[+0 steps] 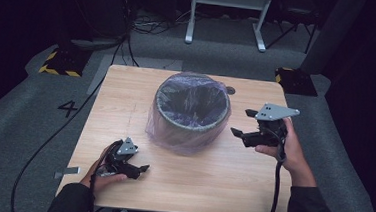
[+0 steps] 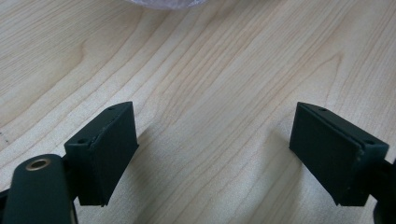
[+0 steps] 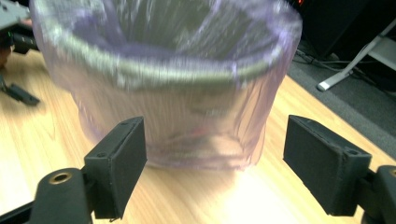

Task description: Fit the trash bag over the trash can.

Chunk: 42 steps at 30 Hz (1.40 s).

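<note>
High view, bag-lined bin (image 1: 191, 112) on table (image 1: 230, 184), nothing inside

- A dark number "4" (image 1: 68, 108) is showing on the grey floor (image 1: 25, 109), lying left of the wooden table (image 1: 126, 96).

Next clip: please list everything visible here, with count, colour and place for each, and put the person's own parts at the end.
bin: one, grey, centre of the table, toward the far edge
bag: one, clear purple plastic, lining the bin and draped down its outside
table: one, light wood, middle of the floor
weighted bases: two, black with yellow stripes, on the carpet off the far corners
metal frame: one, white, on the floor behind the table
left gripper: one, black, near left of the table, jaws open
right gripper: one, black, right of the bin, jaws open
hands: two, each holding a gripper, dark sleeves
</note>
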Tool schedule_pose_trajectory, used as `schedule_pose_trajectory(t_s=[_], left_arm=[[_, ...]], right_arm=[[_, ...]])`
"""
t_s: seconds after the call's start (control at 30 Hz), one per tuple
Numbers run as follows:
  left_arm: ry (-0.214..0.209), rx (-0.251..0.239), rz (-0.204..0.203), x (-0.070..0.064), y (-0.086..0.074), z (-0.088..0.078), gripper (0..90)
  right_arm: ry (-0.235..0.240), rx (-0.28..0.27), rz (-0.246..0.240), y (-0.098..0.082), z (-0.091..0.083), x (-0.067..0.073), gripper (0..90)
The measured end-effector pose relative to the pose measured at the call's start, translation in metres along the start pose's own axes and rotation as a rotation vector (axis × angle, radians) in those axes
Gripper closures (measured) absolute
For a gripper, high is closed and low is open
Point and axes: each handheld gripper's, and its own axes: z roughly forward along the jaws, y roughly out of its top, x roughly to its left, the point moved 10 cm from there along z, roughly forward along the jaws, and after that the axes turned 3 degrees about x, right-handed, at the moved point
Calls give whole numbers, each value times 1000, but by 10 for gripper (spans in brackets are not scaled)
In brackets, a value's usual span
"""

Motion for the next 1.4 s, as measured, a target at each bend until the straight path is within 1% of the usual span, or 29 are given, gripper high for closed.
schedule_pose_trajectory(t_s=[0.17,0.27,0.33,0.43,0.53,0.57,0.6,0.67,0.87,0.93,0.97,1.0,1.07,1.2,1.27,1.3,1.4], left_arm=[[0,0,0,0,0,0,146],[0,0,0,0,0,0,146],[0,0,0,0,0,0,146],[0,0,0,0,0,0,146],[0,-1,0,0,0,0,146],[0,0,0,0,0,0,146],[0,0,0,0,0,0,146],[0,0,0,0,0,0,146],[0,0,0,0,0,0,146],[0,0,0,0,0,0,146],[0,0,0,0,0,0,146],[0,0,0,0,0,0,146],[1,0,-1,0,0,0,146],[1,0,-1,0,0,0,146],[1,0,-1,0,0,0,146],[1,0,-1,0,0,0,146],[0,0,-1,0,0,0,146]], right_arm=[[-27,46,-3,-24,6,0,215],[-53,91,-12,-41,11,0,213],[-47,107,-6,-52,14,1,213],[-63,143,-2,-70,20,1,213],[-59,171,15,-86,25,1,212],[-66,187,22,-93,27,1,212],[-67,191,25,-96,28,0,212],[-53,202,41,-106,30,1,213],[-40,243,89,-137,38,1,215],[-48,262,85,-148,40,1,215],[-49,270,92,-153,40,2,215],[-45,271,92,-157,41,2,215],[-35,273,109,-164,41,5,215],[-37,271,123,-179,40,8,215],[-47,267,129,-184,38,10,215],[-57,254,135,-187,36,10,215],[-43,226,169,-199,33,15,217]])
